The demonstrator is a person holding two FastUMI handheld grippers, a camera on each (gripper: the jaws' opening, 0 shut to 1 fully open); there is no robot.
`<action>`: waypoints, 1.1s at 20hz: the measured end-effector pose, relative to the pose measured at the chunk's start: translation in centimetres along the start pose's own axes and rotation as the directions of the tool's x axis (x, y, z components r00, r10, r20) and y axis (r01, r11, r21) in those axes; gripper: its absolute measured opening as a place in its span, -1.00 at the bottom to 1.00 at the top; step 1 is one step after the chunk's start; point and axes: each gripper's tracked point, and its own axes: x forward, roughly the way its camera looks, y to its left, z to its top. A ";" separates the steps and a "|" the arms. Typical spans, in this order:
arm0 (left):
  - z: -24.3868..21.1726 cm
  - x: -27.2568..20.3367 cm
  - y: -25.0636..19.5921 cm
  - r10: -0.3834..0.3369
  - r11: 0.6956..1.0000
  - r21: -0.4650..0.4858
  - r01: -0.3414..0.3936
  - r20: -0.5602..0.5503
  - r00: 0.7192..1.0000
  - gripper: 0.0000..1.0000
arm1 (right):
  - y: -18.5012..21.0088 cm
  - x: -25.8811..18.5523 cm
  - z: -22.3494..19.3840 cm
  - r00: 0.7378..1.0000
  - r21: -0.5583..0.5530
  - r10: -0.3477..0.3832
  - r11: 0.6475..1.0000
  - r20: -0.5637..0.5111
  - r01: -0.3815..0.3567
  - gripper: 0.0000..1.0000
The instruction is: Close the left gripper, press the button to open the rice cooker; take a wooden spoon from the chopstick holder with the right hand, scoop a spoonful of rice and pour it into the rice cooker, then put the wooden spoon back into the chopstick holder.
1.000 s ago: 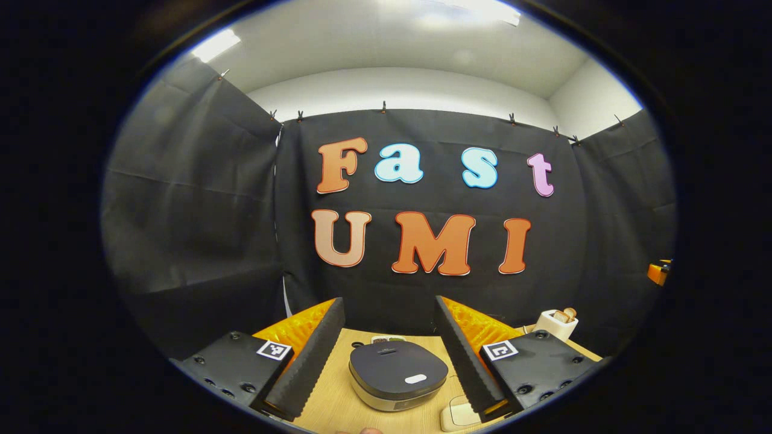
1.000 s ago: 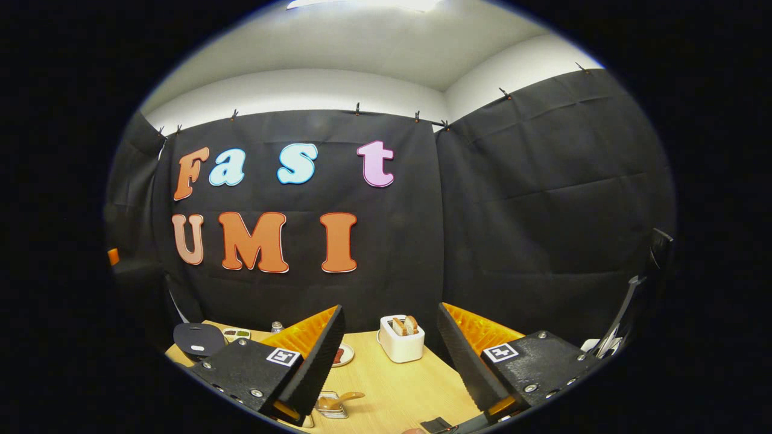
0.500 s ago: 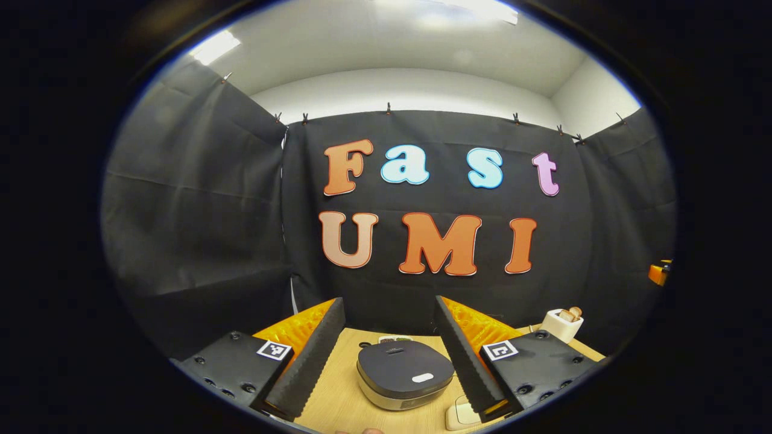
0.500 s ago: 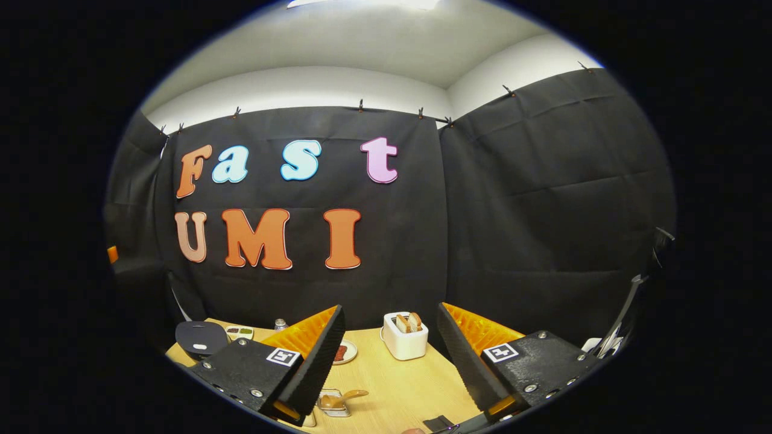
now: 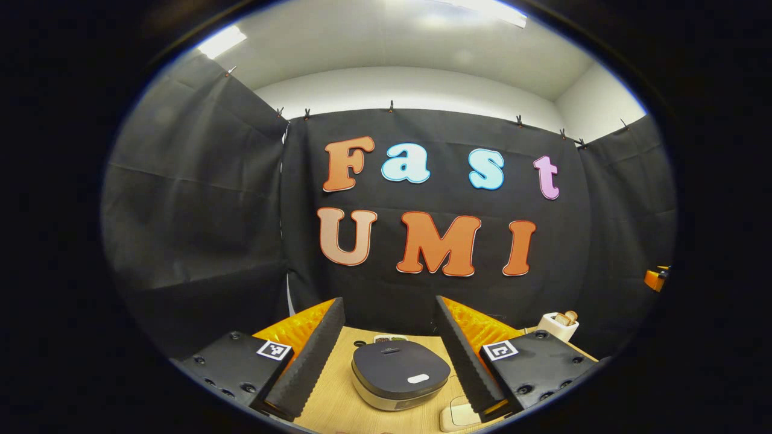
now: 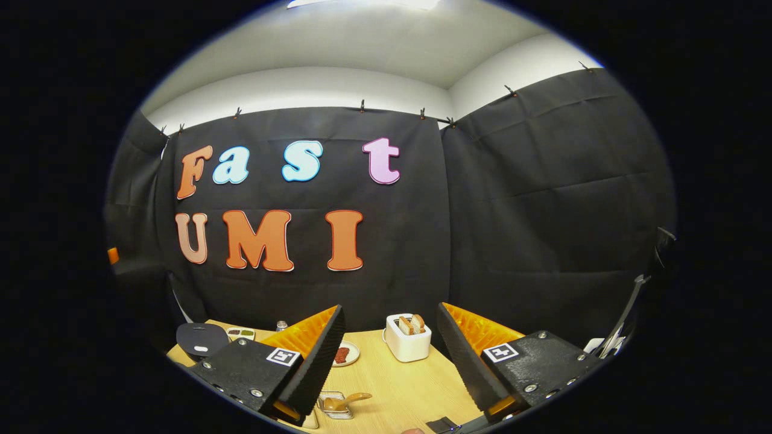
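Observation:
A dark rice cooker (image 5: 400, 374) with its lid down sits on the wooden table (image 5: 338, 398), and a white button (image 5: 417, 379) shows on the lid. My left gripper (image 5: 389, 313) is open above and in front of it, and the cooker shows between its fingers. The cooker (image 6: 202, 339) lies far left in the right gripper view. My right gripper (image 6: 391, 316) is open and holds nothing. Past its fingers stands a white holder (image 6: 408, 339) with wooden pieces sticking out of the top. A wooden spoon (image 6: 347, 398) rests in a small clear dish (image 6: 330, 405) by the right gripper's left finger.
A small plate (image 6: 344, 354) with something red, a compartment tray (image 6: 240, 333) and a small bottle (image 6: 280, 326) stand at the back of the table. A white object (image 5: 456, 416) lies beside the cooker. A black stand (image 6: 627, 313) rises at the right edge.
Both views have drifted slightly: the holder sits a little further right in the right gripper view, and the cooker has barely shifted. Both grippers stay open.

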 end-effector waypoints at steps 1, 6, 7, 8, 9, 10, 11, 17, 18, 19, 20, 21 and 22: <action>-0.2 0.0 0.0 0.000 1.000 0.002 0.000 -0.004 1.000 0.96 | -0.1 0.0 0.0 1.000 0.002 0.001 1.000 0.001 -0.001 0.89; -0.4 0.3 0.0 -0.010 1.000 -0.002 0.010 -0.012 1.000 0.76 | -0.1 0.2 -0.5 1.000 -0.014 -0.003 1.000 -0.010 0.003 0.89; -0.5 0.4 -0.2 -0.021 1.000 0.007 0.021 -0.012 1.000 0.68 | -0.1 0.1 -0.5 1.000 -0.013 -0.002 1.000 -0.011 0.002 0.89; -0.4 0.3 -0.2 -0.019 1.000 0.018 0.019 -0.010 1.000 0.61 | 0.0 0.1 -0.6 1.000 -0.011 0.000 1.000 -0.013 0.000 0.89; -0.4 0.5 0.1 -0.010 0.999 0.033 0.010 -0.005 1.000 0.53 | 0.1 0.1 -0.6 1.000 -0.007 0.004 1.000 -0.014 -0.004 0.89; -0.3 0.8 -0.1 -0.012 0.999 0.038 0.012 0.000 1.000 0.29 | 0.4 0.2 -0.7 1.000 -0.005 0.010 1.000 -0.018 -0.010 0.89; -0.7 0.8 -0.4 -0.018 0.999 0.040 0.018 -0.007 1.000 0.04 | 0.9 0.3 -0.8 0.999 0.000 0.022 1.000 -0.026 -0.022 0.89; -1.8 1.4 -1.7 -0.053 0.998 0.042 0.055 -0.042 0.998 -0.88 | 1.7 0.6 -1.1 0.999 -0.009 0.042 0.999 -0.028 -0.042 0.89; -1.8 1.7 -1.7 -0.053 0.998 0.036 0.054 -0.042 0.998 -0.91 | 1.7 0.7 -1.1 0.999 -0.015 0.040 0.999 -0.030 -0.041 0.89; -2.3 1.2 -1.9 -0.065 0.997 0.034 0.067 -0.057 0.996 -0.92 | 1.7 0.9 -1.0 0.999 -0.018 0.039 0.999 -0.029 -0.040 0.89; -2.8 1.4 -2.0 -0.068 0.997 0.029 0.071 -0.076 0.995 -0.92 | 1.7 0.9 -1.0 0.999 -0.019 0.038 0.999 -0.028 -0.039 0.89; -2.9 1.6 -2.2 -0.080 0.996 0.021 0.082 -0.087 0.993 -0.92 | 1.8 1.0 -1.0 0.999 -0.019 0.043 0.999 -0.026 -0.043 0.89; -2.9 1.8 -2.4 -0.085 0.996 0.017 0.087 -0.088 0.992 -0.92 | 1.9 1.1 -1.0 0.999 -0.017 0.043 0.999 -0.026 -0.043 0.89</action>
